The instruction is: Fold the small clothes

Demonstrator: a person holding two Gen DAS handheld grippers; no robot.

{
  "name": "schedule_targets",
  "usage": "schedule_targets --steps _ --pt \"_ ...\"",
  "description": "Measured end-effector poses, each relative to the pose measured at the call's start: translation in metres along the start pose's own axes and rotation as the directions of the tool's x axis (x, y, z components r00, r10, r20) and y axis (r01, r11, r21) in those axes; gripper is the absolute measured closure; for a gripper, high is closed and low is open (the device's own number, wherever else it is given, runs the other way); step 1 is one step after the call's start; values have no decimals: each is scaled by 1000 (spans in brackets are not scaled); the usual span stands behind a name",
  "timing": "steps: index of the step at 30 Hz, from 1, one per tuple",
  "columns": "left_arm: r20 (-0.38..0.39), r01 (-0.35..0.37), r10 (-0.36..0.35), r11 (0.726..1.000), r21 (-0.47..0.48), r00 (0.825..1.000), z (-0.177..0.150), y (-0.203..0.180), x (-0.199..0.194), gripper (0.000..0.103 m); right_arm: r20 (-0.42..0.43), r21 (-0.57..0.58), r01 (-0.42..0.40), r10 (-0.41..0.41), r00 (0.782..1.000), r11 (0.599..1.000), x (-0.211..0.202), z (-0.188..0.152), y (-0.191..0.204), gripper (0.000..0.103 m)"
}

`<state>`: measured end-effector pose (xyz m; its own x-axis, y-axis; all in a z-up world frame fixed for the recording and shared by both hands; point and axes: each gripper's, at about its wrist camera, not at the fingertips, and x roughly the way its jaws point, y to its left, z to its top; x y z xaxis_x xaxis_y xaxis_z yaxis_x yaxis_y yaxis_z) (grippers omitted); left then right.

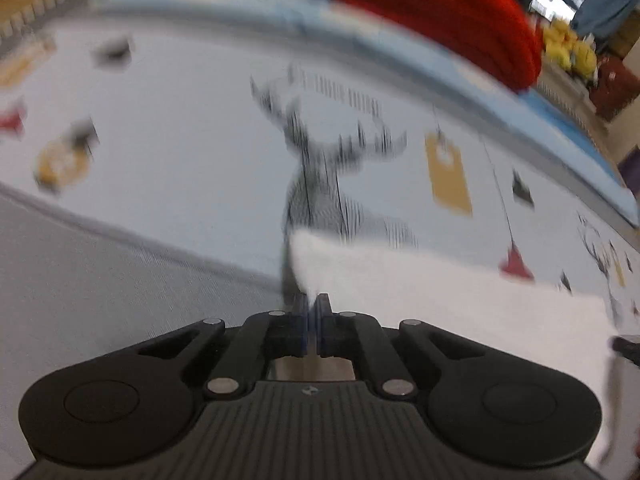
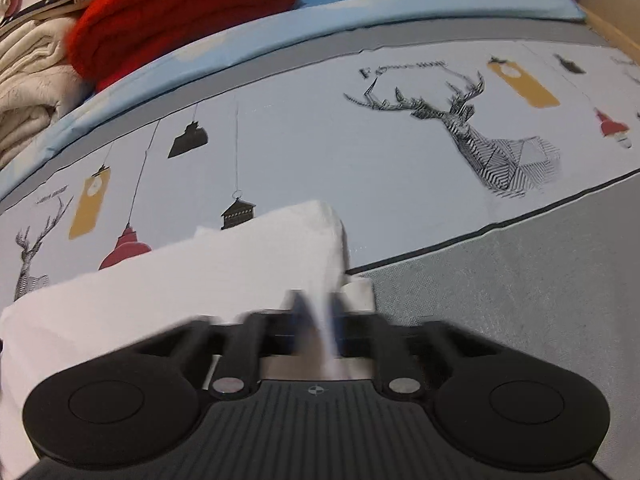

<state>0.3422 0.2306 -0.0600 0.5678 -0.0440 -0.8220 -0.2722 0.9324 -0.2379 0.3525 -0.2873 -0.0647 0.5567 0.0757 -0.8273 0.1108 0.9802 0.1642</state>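
Note:
A small white garment lies across a printed bedsheet. In the left wrist view my left gripper is shut on the garment's left corner, which rises to a point between the fingers. The cloth stretches away to the right, and the view is blurred. In the right wrist view the same white garment spreads to the left. My right gripper is shut on its right edge, with a fold of cloth running down between the blurred fingers. Part of the garment lies hidden beneath each gripper body.
The bedsheet carries deer, lantern and tag prints and borders a plain grey band. A red knitted item lies on a blue sheet at the back. Cream blankets are piled at the back left. Yellow objects sit far off.

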Motion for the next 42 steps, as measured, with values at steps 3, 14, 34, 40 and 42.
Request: schedule_targets --steps 3,14,34,40,42 --pt "81 27 -28 1000 15 996 3 -4 -12 99 106 62 0 -6 994 998 -17 5 -5 98" --pt "-261 111 -91 992 61 961 -40 10 -22 66 -64 59 4 0 998 998 -25 -20 -22 59" --pt "-309 148 -6 887 438 951 -121 13 -107 98 -177 25 -93 96 979 995 -104 -78 -54 100" --pt "-281 71 11 958 280 960 -122 30 -93 64 -257 -36 59 -67 964 998 -87 -108 -47 84" --pt "-232 114 -72 978 173 970 -111 38 -101 52 -181 -8 83 -83 980 997 -93 -104 -42 82"
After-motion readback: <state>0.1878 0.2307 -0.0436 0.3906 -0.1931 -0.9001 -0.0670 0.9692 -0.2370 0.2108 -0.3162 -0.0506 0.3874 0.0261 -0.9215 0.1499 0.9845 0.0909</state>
